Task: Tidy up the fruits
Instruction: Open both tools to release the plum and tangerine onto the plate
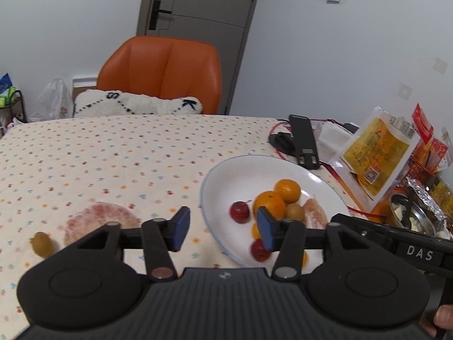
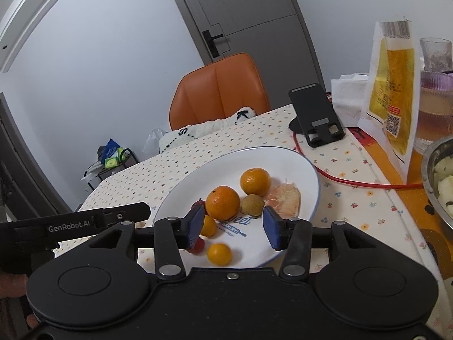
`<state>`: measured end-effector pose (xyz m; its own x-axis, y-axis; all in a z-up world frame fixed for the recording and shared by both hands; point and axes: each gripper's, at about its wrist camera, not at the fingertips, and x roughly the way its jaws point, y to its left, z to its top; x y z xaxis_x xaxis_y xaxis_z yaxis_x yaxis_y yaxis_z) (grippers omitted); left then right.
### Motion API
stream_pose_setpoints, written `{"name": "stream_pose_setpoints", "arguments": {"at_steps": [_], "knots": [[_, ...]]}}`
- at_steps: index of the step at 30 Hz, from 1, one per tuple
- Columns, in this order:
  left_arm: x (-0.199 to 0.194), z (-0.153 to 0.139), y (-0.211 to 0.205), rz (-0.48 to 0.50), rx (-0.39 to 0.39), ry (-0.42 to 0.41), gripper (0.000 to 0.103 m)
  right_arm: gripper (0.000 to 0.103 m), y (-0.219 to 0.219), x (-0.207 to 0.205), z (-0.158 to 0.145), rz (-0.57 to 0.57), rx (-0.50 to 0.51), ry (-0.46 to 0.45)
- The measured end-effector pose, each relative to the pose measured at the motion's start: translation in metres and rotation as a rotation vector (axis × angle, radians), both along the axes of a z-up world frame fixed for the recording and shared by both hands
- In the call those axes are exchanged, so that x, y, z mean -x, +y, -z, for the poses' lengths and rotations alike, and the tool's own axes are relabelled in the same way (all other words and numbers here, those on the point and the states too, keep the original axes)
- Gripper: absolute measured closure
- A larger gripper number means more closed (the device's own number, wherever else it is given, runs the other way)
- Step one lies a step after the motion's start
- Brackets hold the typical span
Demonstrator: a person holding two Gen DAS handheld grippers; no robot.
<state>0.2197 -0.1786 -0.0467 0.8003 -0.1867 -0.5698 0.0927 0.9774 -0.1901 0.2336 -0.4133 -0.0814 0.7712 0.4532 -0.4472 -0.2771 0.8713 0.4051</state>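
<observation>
A: What fruit is on the white plate [image 2: 308, 170]?

B: Two larger mandarins [image 2: 222, 202] sit touching or nearly touching near its middle, bright orange with dimpled skin. A brownish-green kiwi [image 2: 252, 204] lies just beside them, and a peeled pomelo segment [image 2: 284, 200], pale pink with white pith threads, rests against the kiwi toward the plate's right rim.

A: Anything smaller?

B: Two small orange fruits [image 2: 218, 254] near the plate's near rim, and two dark red round fruits [image 1: 239, 212] on its left part, one with a thin stem.

A: And off the plate?

B: On the dotted tablecloth [image 1: 113, 153], toward the table's near left corner, lies a big peeled pink pomelo piece [image 1: 102, 216], and a second kiwi [image 1: 42, 244] sits just beside it, closer to the left edge.

A: The tools?

B: The left gripper [image 1: 223, 226] hangs over the plate's left rim, its blue pads spread wide with nothing between them. The right gripper [image 2: 233, 228] hovers over the plate's near part, likewise spread wide and empty.
</observation>
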Motion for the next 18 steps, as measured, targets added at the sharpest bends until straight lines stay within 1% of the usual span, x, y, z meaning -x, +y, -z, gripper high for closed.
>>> {"name": "stream_pose_setpoints", "arguments": {"at_steps": [2, 4, 5, 7, 8, 10, 18], "knots": [[0.002, -0.002, 0.005, -0.011, -0.002, -0.001, 0.045, 0.053, 0.003, 0.000, -0.001, -0.004, 0.006, -0.002], [0.004, -0.004, 0.010, -0.021, -0.005, 0.000, 0.036, 0.049, 0.006, -0.001, -0.003, -0.005, 0.013, 0.000], [0.005, -0.004, 0.012, -0.024, -0.007, -0.002, 0.033, 0.048, 0.007, -0.001, -0.003, -0.006, 0.016, 0.000], [0.008, -0.006, 0.018, -0.031, -0.006, -0.012, 0.026, 0.042, 0.009, 0.000, -0.005, -0.008, 0.021, -0.003], [0.009, -0.006, 0.021, -0.034, -0.006, -0.014, 0.025, 0.040, 0.011, 0.001, -0.006, -0.007, 0.024, -0.007], [0.011, -0.006, 0.026, -0.041, -0.005, -0.009, 0.023, 0.029, 0.013, 0.002, -0.008, -0.002, 0.030, -0.013], [0.020, -0.007, 0.048, -0.093, -0.016, -0.011, 0.020, 0.010, 0.020, 0.005, -0.011, -0.028, 0.015, -0.016]]}}
